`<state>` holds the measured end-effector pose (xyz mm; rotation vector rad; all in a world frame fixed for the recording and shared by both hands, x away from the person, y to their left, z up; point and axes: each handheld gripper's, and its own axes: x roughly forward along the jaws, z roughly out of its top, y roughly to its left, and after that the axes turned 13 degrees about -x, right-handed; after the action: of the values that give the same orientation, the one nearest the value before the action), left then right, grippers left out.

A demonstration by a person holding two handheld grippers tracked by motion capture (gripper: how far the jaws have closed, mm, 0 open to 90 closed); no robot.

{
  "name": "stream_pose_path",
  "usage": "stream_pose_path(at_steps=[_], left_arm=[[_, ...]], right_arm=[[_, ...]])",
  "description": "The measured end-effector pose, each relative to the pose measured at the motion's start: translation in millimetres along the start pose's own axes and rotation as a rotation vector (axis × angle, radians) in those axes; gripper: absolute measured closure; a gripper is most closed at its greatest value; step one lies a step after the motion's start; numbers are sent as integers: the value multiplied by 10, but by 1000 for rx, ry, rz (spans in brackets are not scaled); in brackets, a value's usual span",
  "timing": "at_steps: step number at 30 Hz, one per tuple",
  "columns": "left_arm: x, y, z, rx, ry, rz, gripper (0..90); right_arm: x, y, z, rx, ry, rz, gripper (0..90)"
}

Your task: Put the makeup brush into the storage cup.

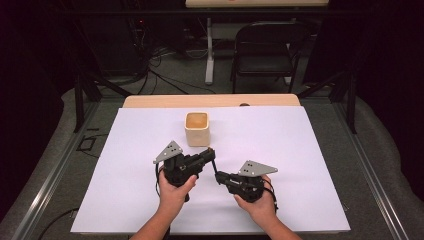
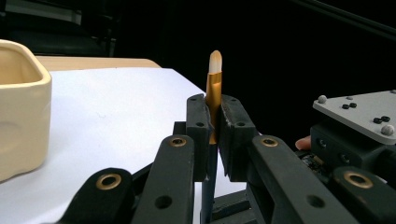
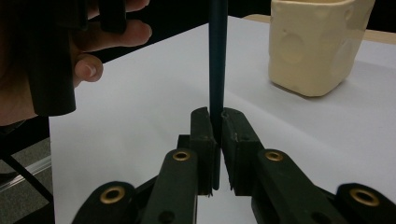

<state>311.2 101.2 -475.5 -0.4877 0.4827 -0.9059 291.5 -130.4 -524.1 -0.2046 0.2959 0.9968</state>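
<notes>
Gripping one slim brush (image 1: 214,161) from both ends, near the middle of the white sheet (image 1: 300,150) covering the bench (image 1: 150,101). Left hand-held gripper (image 1: 210,152) clamping tight on the brush's gold collar (image 2: 214,95), pale bristle tip (image 2: 215,61) sticking up past the pads toward 12 o'clock in the left gripper view. Right hand-held gripper (image 1: 218,176) clamping tight on the dark handle (image 3: 217,60), handle rising straight to 12 o'clock from between the pads in the right gripper view. Sitting at 7 o'clock from the cream square cup (image 1: 196,128), just beside it but not touching, with the brush running from about 12 o'clock down to 6 o'clock between the two sets of jaws in the high view. Resting low over the sheet, left hand (image 1: 175,192) coming in at 7 o'clock and right hand (image 1: 257,202) at 5 o'clock of the brush. Standing upright and open-topped, the cup, toward the far middle of the sheet; a dark folding chair (image 1: 267,47) waiting beyond the bench at 1 o'clock.
</notes>
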Motion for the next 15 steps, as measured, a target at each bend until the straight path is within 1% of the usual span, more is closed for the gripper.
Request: stream_pose_path(at_steps=[4, 12, 15], left_arm=[[-5, 5, 0, -1, 1, 4, 832], [-24, 21, 11, 4, -2, 14, 832], [-26, 25, 10, 6, -2, 15, 832]], right_arm=[[2, 3, 0, 3, -5, 6, 765], [8, -11, -12, 11, -15, 0, 653], [16, -9, -16, 2, -18, -9, 588]])
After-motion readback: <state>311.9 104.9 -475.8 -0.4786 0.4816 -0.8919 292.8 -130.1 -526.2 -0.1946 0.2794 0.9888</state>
